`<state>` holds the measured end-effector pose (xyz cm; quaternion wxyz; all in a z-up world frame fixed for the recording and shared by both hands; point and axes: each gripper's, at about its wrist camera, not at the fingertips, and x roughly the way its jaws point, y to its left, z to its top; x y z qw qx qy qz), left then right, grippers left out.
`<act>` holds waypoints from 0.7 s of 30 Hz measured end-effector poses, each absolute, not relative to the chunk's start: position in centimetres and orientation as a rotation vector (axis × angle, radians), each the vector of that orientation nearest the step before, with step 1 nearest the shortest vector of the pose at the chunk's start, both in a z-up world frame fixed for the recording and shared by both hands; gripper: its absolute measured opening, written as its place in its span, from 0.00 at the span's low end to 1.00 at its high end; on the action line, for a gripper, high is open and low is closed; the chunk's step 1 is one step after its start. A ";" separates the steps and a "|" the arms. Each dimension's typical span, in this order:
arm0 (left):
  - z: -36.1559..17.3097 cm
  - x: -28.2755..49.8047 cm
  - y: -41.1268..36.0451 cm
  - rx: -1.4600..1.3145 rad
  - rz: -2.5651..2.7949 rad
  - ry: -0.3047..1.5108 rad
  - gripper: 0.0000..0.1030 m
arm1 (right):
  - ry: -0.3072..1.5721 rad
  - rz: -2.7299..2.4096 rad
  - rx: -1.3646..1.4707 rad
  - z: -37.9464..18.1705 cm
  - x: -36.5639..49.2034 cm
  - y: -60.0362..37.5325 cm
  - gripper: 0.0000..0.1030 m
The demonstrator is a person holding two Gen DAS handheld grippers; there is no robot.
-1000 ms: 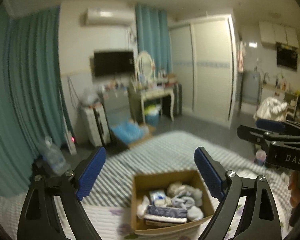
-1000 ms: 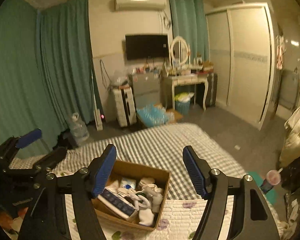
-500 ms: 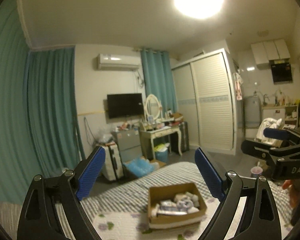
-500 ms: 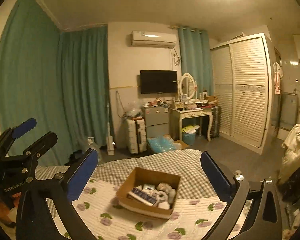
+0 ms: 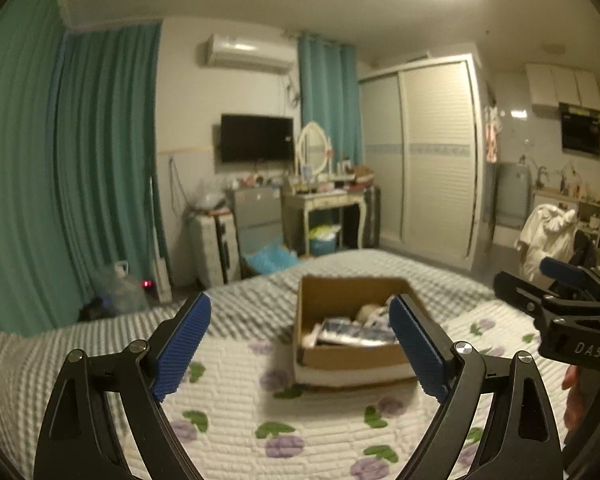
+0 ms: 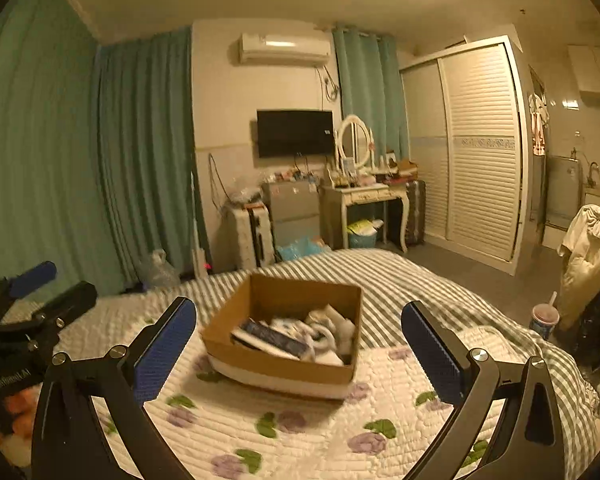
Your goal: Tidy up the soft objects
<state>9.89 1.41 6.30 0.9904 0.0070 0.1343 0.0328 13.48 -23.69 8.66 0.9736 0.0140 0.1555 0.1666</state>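
Note:
An open cardboard box (image 5: 350, 360) sits on the bed and holds several rolled socks and folded cloths (image 5: 356, 330). It also shows in the right wrist view (image 6: 280, 366) with its soft contents (image 6: 300, 332). My left gripper (image 5: 300, 344) is open and empty, held above the quilt short of the box. My right gripper (image 6: 300, 356) is open and empty, also short of the box. The right gripper shows at the right edge of the left wrist view (image 5: 556, 300); the left gripper shows at the left edge of the right wrist view (image 6: 32, 304).
The bed has a white quilt with purple flowers (image 6: 300, 432) and a grey striped blanket (image 6: 380, 272) behind the box. Beyond the bed stand a dressing table (image 6: 364, 196), suitcases, a wardrobe (image 6: 480, 148) and teal curtains. A cup (image 6: 544, 320) stands on the floor at right.
Both views tilted up toward the ceiling and pulled back from the box, then dropped again. The box now appears nearer than half a second ago. Both grippers stayed open.

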 end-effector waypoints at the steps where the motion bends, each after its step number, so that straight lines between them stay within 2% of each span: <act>1: 5.8 10.5 1.6 0.009 0.067 0.279 0.89 | 0.330 0.337 0.029 7.8 14.0 -23.6 1.00; 7: 4.4 11.1 1.5 -0.008 0.056 0.287 0.89 | 0.366 0.322 0.018 5.6 15.4 -23.8 1.00; 21: 4.1 10.5 1.5 -0.019 0.035 0.297 0.90 | 0.356 0.309 0.009 5.5 15.2 -23.9 1.00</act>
